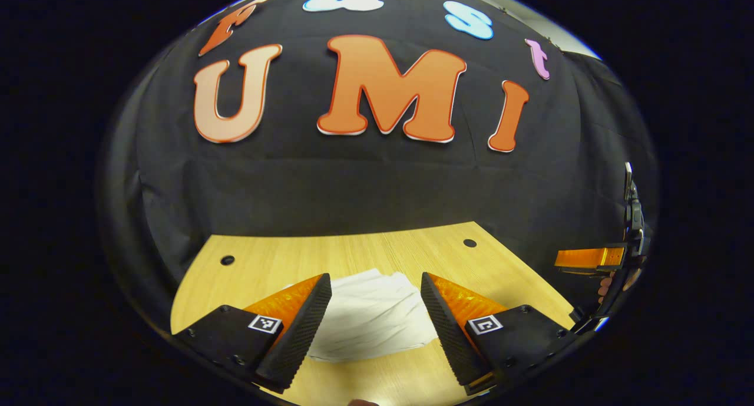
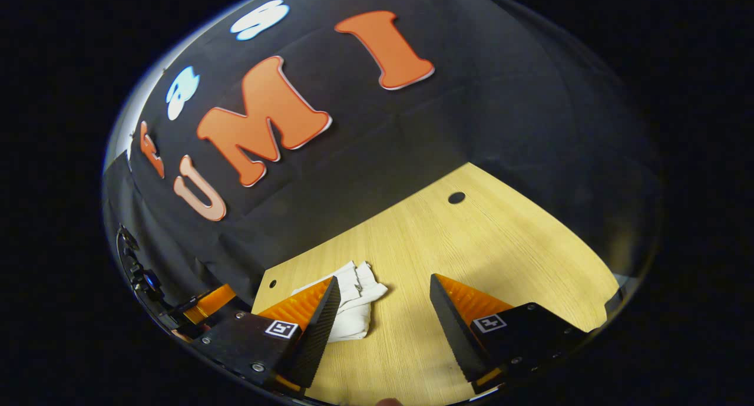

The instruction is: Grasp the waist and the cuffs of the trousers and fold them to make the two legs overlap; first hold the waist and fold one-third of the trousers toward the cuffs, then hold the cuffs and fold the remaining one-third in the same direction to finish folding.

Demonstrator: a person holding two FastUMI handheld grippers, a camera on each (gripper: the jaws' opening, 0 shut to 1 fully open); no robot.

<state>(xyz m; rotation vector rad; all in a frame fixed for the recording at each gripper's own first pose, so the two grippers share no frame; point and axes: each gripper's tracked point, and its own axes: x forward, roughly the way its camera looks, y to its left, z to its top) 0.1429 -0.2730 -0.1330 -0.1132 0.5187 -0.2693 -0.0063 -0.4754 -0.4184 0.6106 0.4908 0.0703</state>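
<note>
Wooden table, white trousers folded, black cloth wall behind

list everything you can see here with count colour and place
trousers: one, white, lying bunched on the table, ahead of the left tongs; in the right gripper view they lie behind its left finger
table: one, light wood, against the booth wall
holes: two, dark, near the table's far corners
wall: one, black cloth, behind the table
left tongs: one, open, above the trousers, gripping nothing
right tongs: one, open, over bare table beside the trousers; also seen at the right edge of the left gripper view
hand: fingertips, on the right tongs, at the right edge of the left gripper view
</note>
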